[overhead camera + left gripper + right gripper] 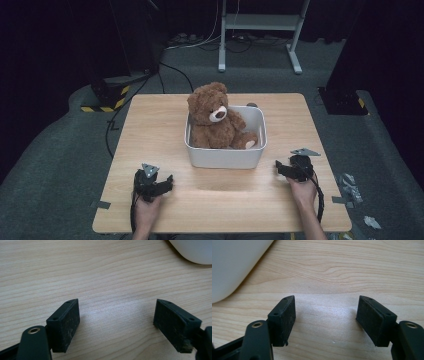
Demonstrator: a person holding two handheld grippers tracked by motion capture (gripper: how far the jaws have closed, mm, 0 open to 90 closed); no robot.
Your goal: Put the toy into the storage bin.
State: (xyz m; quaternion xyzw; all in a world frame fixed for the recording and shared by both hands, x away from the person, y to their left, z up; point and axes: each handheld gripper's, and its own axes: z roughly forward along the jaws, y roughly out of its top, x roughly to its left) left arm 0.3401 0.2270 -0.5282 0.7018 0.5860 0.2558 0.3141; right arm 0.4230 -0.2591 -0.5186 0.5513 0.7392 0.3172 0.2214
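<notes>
Bear's lower body: we see the teddy bear (216, 117) only down to the white tub's (225, 159) near wall, which covers its seat.
Dark object behind tub: a small thing (251, 105) peeks over the far rim; we cannot tell what it is.
Tub in gripper views: just a corner (193, 250), cut by the frame edge (likewise in the right gripper view (234, 265)).
Person: forearms cut off at the bottom edge.
Floor scraps: pale bits (350, 184) right of the table, too small to name.

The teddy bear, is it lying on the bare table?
No, the teddy bear sits inside the white bin on the table.
</notes>
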